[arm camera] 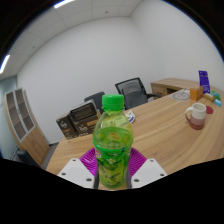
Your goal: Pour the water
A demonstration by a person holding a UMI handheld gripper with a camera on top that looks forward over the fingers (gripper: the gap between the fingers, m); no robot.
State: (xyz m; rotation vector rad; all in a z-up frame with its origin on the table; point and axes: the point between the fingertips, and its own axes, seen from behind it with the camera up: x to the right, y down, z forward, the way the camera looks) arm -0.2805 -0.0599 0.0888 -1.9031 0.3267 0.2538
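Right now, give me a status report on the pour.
Gripper shut on green bottle, cap on, upright. Mug beyond on table. Path clear.

The bottle (pixel 112 142) hides most of the gripper's (pixel 112 172) pink pads (pixel 90 160), and whether both press on it cannot be told. The bottle's base is cut off below. Its label print is unreadable. Small things beyond the mug (pixel 197 113) on the worktop (pixel 165 135) stay unidentifiable.

Bottle (pixel 112 140) betw. fingers (pixel 77 171); mug (pixel 196 114) beyond, on table (pixel 150 125).
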